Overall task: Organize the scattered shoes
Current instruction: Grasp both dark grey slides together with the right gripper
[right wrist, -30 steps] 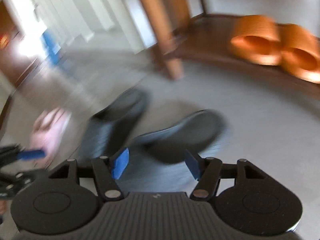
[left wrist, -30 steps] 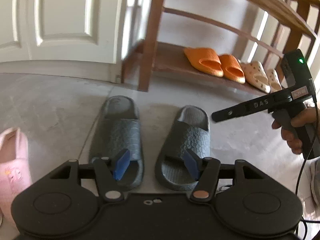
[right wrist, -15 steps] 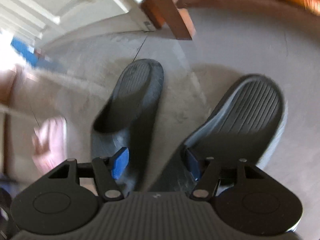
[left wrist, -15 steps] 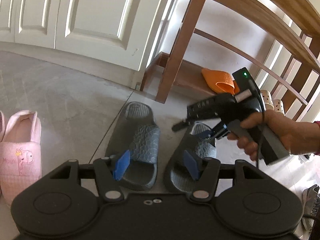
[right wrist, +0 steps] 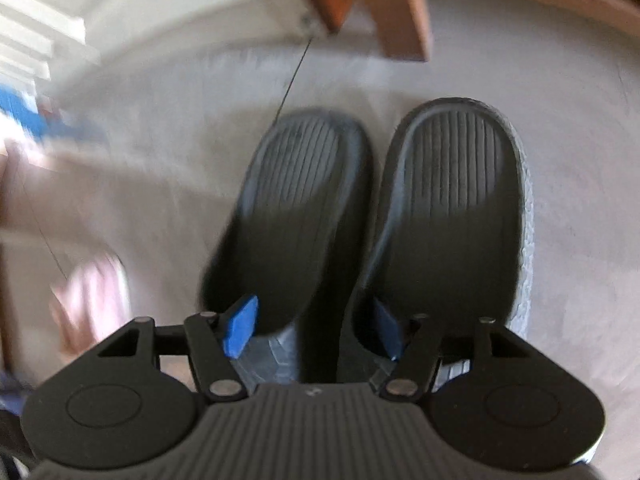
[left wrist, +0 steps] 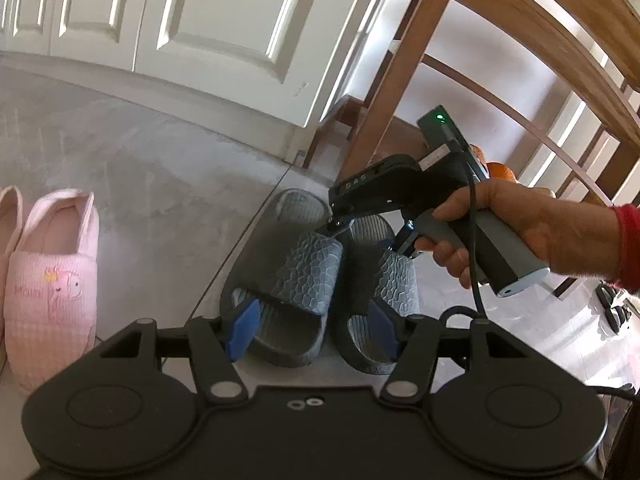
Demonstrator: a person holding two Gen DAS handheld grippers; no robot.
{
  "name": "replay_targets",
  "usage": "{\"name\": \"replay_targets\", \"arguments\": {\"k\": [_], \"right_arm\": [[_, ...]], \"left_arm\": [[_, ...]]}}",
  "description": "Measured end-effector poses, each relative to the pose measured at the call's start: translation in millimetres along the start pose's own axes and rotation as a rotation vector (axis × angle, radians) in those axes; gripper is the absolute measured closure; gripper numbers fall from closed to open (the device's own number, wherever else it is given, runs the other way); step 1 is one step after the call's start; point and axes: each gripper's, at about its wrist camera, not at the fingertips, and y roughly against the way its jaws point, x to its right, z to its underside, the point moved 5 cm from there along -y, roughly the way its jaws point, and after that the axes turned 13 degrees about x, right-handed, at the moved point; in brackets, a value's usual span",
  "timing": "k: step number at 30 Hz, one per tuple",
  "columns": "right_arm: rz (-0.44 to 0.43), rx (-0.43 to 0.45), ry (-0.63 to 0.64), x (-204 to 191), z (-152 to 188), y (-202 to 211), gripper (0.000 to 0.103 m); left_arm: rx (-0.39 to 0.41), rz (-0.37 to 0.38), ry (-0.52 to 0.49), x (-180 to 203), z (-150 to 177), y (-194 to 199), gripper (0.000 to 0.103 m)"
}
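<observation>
Here we have the right gripper (right wrist: 312,330) tipped steeply down over the pair of dark grey slippers (left wrist: 320,276), its blue pads (right wrist: 239,326) straddling the two inner edges where the slippers meet. Its jaws have just been closing, with both inner walls between them, but we cannot yet see the pads pressing, so we judge them spread. That placement makes sense to us: one pinch across the adjoining sides would lift the pair together.

The left gripper (left wrist: 310,326) hangs back near the toe ends, jaws spread and holding nothing, probably keeping clear. The slippers lie side by side on the grey floor (left wrist: 152,176), heels toward the wooden shoe rack (left wrist: 384,92), where an orange slipper (left wrist: 500,170) peeks out behind the right hand (left wrist: 532,232). Pink slippers (left wrist: 52,276) wait at the left, near the white door (left wrist: 224,16).
</observation>
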Motion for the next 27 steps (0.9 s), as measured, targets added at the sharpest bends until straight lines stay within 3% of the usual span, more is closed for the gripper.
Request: {"name": "replay_targets", "arguments": {"k": [2,5,10,16,27], "right_arm": [[0.028,-0.049,0.076,-5,0,-4,0.052],[0.047,-0.084,0.188,-8,3,-4,0.074],[0.046,-0.087,0.370,-8,18,10,0.076],[0.023,0.090,0.652,-1,48,58,0.077],[-0.005,0.380,0.572,57,47,141,0.083]], "left_arm": [[0.006,0.003,0.004,0,-1,1,0.043],[0.019,0.011,0.006,1,-4,3,0.043],[0.024,0.020,0.012,1,-6,2,0.043],[0.026,0.025,0.006,1,-6,4,0.043],[0.065,0.055,-0.062,31,-16,0,0.043]]}}
